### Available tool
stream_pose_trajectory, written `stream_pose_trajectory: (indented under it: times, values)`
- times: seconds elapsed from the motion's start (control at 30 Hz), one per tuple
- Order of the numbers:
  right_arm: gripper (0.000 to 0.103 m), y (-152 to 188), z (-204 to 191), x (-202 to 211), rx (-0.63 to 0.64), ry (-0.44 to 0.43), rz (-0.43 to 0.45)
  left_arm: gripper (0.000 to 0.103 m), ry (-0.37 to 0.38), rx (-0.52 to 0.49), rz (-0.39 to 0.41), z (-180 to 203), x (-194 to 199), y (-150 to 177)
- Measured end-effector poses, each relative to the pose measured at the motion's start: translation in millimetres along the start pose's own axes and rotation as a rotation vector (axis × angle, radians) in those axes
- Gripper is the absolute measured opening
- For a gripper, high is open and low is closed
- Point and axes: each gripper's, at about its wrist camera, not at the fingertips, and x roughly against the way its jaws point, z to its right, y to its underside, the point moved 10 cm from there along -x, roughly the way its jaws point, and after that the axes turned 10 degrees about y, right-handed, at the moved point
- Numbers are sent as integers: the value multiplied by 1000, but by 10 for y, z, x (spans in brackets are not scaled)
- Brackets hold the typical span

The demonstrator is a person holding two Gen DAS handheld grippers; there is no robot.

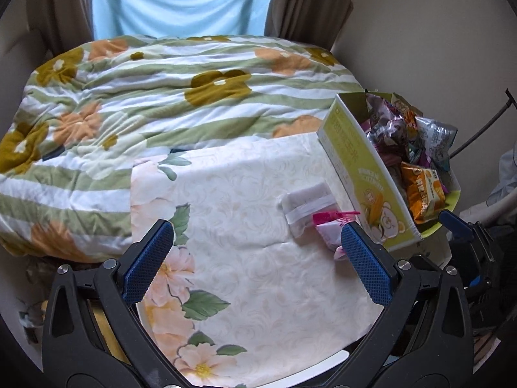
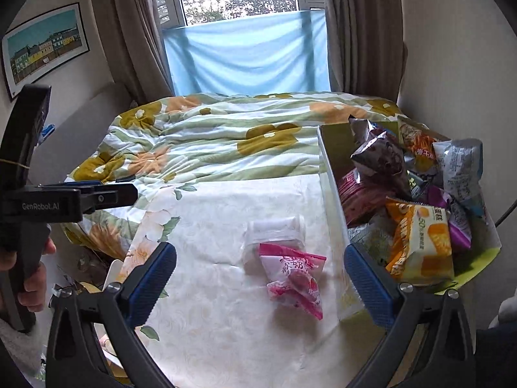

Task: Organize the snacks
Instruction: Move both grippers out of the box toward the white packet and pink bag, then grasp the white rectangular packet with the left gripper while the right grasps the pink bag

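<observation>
Left wrist view: we see our left gripper (image 1: 257,260) spread wide w/ nothing between its blue pads (image 1: 147,260). Just ahead of the right pad lies a pink snack packet (image 1: 329,229), touching a clear whitish packet (image 1: 307,208) a bit further fwd. Both rest on the floral tablecloth (image 1: 245,258). Fwd-right stands the green cardboard box (image 1: 365,174), stuffed w/ snack bags; an orange bag (image 1: 423,192) sits near its close end. Beyond the cloth lies a flowered quilt (image 1: 145,97).

Right wrist view: we see our right gripper (image 2: 260,286) also wide open, empty. The pink snack packet (image 2: 295,278) lies between the fingers and slightly ahead, the clear whitish packet (image 2: 274,236) touching it on the far side. The green cardboard box (image 2: 332,174) is just right of the right pad, orange bag (image 2: 420,242) on top. Far left, the left gripper (image 2: 110,195) is seen side-on, held by a hand (image 2: 32,278).
</observation>
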Motion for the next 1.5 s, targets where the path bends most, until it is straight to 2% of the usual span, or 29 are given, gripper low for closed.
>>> stream_pose_trajectory:
  times: [0.27,0.37,0.47,0.67,0.77,0.83,0.87,0.9,1.07,1.17,1.3,1.4,1.47,1.5]
  values:
    - [99,467,-87,-699,5,158,-66,102,60,-92,-97,-214,-615,65]
    - [98,574,-37,-929,24,234,-58,102,71,-145,-135,-233,-905,94]
    - [92,670,22,-1137,52,310,-53,102,78,-206,-189,-214,-1233,142]
    - [89,779,153,-1383,13,388,-67,102,85,-333,-273,-117,-1716,260]
    - [89,777,118,-1435,21,391,-72,102,96,-401,-297,-34,-1855,297]
    - [82,796,122,-1471,29,406,-85,102,109,-442,-312,33,-1923,305]
    - [74,806,144,-1497,23,407,-95,102,114,-462,-318,64,-1952,301]
    - [71,816,173,-1512,14,413,-103,102,118,-481,-324,90,-1978,296]
    - [58,847,251,-1473,-12,427,-122,102,146,-565,-352,239,-2137,283]
    - [56,877,312,-1440,-80,418,-144,102,170,-612,-363,348,-2238,300]
    - [55,884,299,-1407,-109,421,-155,102,173,-696,-374,493,-2377,346]
    - [55,893,301,-1393,-130,415,-160,93,191,-749,-379,616,-2460,383]
    - [55,897,293,-1380,-141,412,-162,79,213,-772,-384,698,-2496,404]
    - [55,901,291,-1375,-145,410,-164,77,233,-771,-382,736,-2498,397]
